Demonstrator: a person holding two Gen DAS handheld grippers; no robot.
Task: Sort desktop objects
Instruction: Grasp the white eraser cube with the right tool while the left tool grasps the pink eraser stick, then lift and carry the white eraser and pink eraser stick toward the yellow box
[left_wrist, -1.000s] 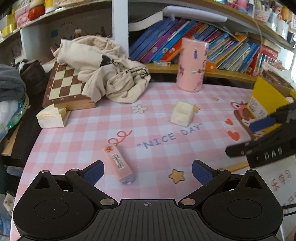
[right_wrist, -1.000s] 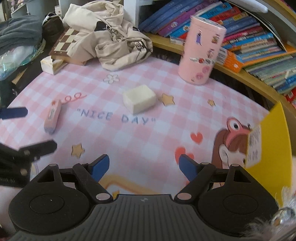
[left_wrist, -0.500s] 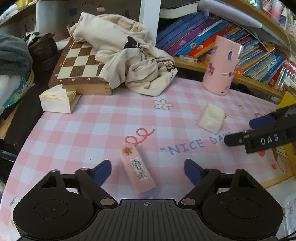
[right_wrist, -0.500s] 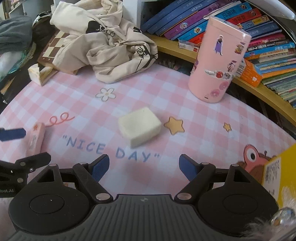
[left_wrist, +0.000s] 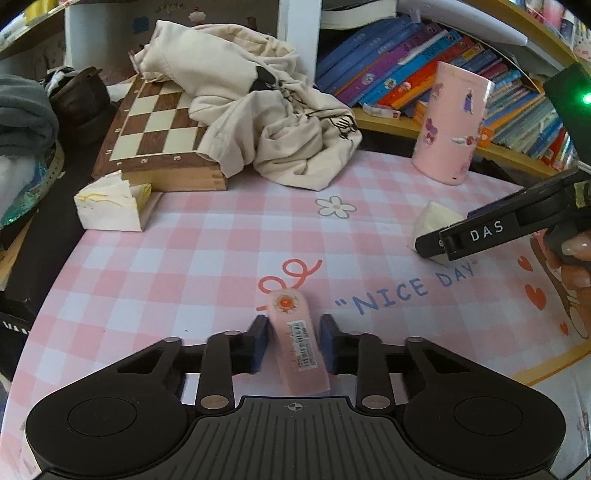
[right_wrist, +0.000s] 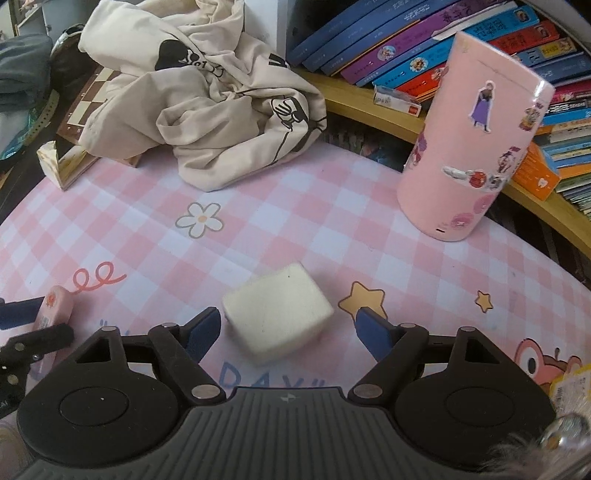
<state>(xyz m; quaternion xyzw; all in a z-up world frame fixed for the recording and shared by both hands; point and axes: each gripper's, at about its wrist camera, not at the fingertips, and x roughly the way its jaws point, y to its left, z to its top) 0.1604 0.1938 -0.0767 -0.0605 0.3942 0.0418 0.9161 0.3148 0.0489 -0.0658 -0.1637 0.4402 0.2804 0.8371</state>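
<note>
Left wrist view alone shows the left tool narrowed onto the pink eraser on the bench; right wrist view shows the right tool wide around the white sponge block; the pink cylindrical holder's contents stay hidden.

Crumpled cream cloth drapes a varnished wooden chessboard near a glossy pink canister and matt foam block.

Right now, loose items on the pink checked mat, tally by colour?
Pink: 2, the eraser between the left hand-held gripper fingers, and the tall sticker-covered cylinder.
Cream or white: 3, the sponge block in front of the right hand-held gripper, the crumpled cloth bag, the small paper box.
Total: 5
</note>
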